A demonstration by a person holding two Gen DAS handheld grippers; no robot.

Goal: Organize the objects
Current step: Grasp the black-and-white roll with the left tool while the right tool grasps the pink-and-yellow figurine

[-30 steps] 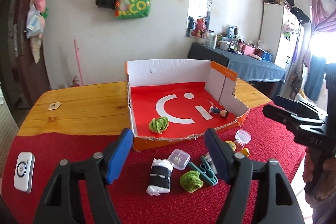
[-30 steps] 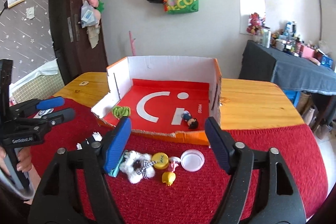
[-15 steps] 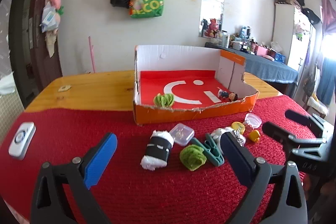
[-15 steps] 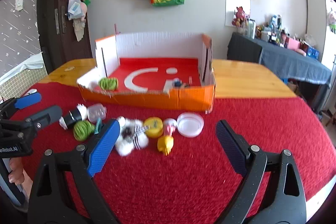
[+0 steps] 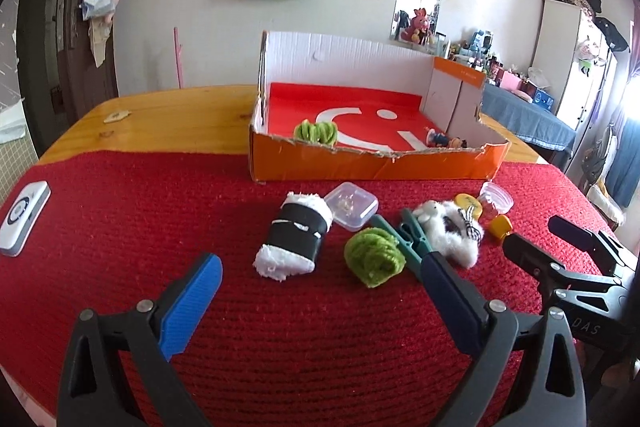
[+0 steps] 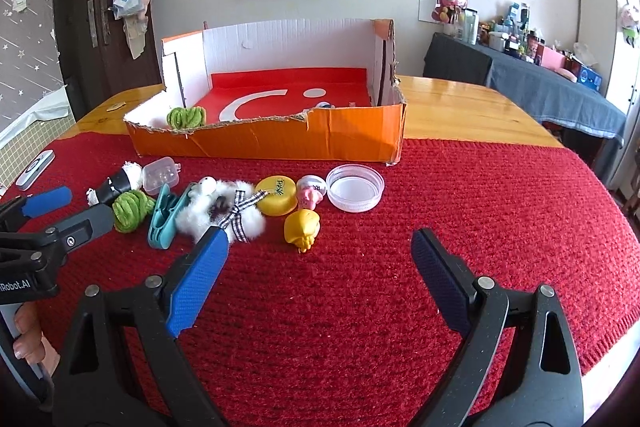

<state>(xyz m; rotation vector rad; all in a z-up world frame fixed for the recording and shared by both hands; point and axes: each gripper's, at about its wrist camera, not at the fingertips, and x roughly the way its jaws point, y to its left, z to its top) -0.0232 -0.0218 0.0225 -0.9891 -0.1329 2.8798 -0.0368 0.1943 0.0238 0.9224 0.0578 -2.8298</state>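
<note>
Rolled sock (image 5: 294, 241) lies flat, pointing toward the box (image 5: 360, 167).

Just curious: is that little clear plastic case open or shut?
Shut: the clear case lies on the red mat with its lid down flat.

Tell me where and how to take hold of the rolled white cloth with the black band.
Grip the rolled white cloth across its black band, the firm, narrow middle; the fluffy white ends would likely squash or slip. It lies on its side on the red mat, its axis running away from the left tongs, which are open. Come down from above and in front, one finger on each long side.
</note>
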